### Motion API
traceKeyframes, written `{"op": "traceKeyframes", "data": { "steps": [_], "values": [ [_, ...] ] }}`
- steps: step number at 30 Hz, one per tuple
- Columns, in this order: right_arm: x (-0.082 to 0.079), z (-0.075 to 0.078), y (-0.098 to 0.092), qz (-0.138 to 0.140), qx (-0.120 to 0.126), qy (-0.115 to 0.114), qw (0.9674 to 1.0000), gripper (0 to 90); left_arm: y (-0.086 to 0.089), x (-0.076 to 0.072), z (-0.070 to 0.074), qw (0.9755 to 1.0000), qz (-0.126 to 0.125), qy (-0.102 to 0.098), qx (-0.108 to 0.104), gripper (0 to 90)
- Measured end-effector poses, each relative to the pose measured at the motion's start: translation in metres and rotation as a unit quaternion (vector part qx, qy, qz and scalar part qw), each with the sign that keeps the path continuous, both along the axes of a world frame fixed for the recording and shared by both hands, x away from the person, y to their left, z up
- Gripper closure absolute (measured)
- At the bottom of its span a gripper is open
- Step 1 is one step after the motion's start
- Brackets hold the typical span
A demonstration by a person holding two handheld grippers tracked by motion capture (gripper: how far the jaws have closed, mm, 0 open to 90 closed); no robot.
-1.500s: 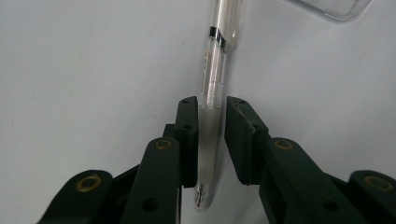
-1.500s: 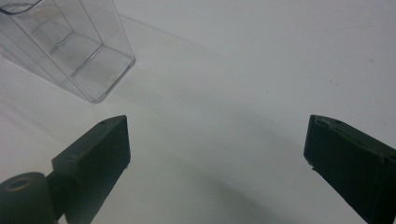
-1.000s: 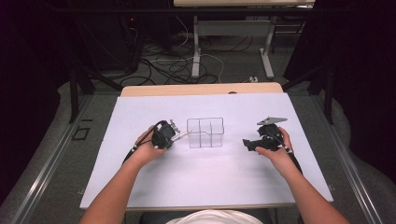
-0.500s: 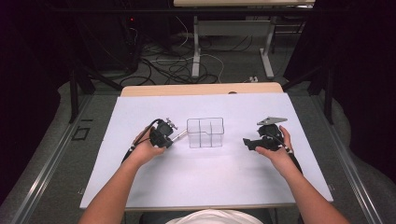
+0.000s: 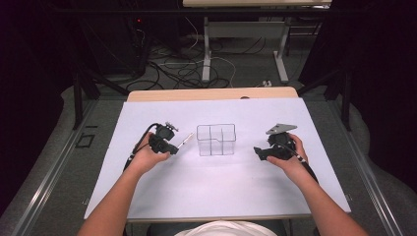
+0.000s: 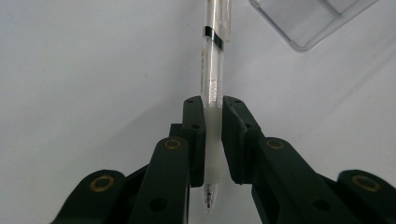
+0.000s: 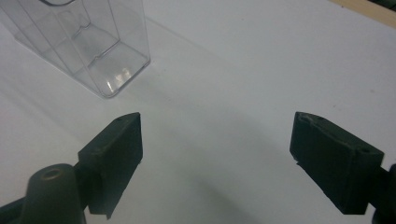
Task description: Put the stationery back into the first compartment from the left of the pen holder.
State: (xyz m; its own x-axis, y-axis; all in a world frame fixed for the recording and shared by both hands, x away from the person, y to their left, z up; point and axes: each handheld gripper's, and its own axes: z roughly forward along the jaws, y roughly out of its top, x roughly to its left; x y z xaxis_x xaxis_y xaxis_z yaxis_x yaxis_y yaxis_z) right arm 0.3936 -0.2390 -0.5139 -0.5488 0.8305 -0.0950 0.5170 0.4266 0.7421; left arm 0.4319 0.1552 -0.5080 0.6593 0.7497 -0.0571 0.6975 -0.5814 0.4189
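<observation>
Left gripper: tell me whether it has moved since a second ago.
Yes. The left gripper, shut on the pen, has edged up-frame in the high view, alongside the clear organizer.

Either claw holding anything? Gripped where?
Left claw is shut on a clear pen, clamped at its frosted grip section just above the tip. Right claw is open, nothing between its jaws.

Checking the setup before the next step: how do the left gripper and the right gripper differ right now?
The left gripper has its jaws shut on a clear pen; the right gripper has its jaws wide apart with nothing between them, after closing slightly. The left gripper sits left of the clear organizer, the right gripper on its right. Both have black jaws.
</observation>
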Motion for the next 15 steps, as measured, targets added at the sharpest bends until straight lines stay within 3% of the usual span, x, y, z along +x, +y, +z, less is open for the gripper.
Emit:
{"op": "traceKeyframes", "data": {
  "steps": [6,15],
  "values": [
    [-0.005,0.005,0.009,0.034,-0.042,-0.034,0.9979,22.2,0.008,-0.007,0.014,0.9998,0.012,0.0,-0.014,79.7],
    [-0.01,0.008,0.019,0.083,-0.062,-0.054,0.9931,28.2,0.016,-0.027,0.035,0.9982,0.019,-0.006,-0.057,79.7]
  ]
}}
